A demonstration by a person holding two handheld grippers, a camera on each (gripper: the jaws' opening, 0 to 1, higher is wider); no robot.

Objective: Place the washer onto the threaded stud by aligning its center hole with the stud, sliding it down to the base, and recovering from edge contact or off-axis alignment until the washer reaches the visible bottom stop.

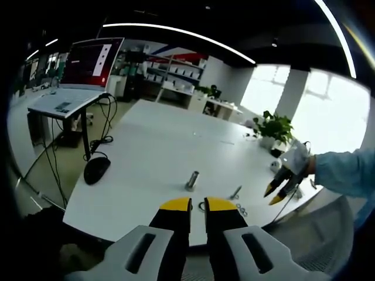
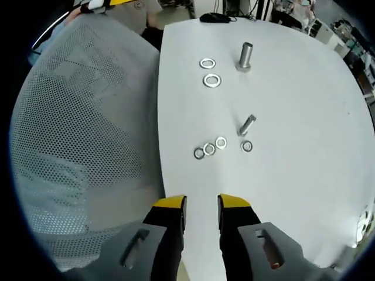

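White bench [image 2: 304,175] runs across an open office, with a laptop cart, a mouse and a potted plant around its far parts. Out from the near edge stands the large upright stud [image 2: 245,57], its long axis straight up from the bench, and beside it, on the side toward the bench edge by the mesh chair [image 2: 76,158], lie two larger washers [image 2: 211,80], flat and untouched. Nearer the right gripper [image 2: 202,205] a smaller bolt [image 2: 246,124] lies tipped over, with four small washers [image 2: 209,148] strung out just beside it. Nothing sits on the stud yet, so the task looks unstarted.

The right gripper hangs above the near edge, fingers [image 2: 171,206] a little apart and holding nothing; the small washers lie straight ahead of them, the large pair and the stud farther along the same line. The left gripper [image 1: 197,206] hovers over the opposite side, fingers [image 1: 176,206] narrowly apart and empty, a washer [image 1: 203,206] peeking through the gap, though which one is hard to tell from that view. For the small washers the right gripper seems nearer; the large pair seems nearer the left.
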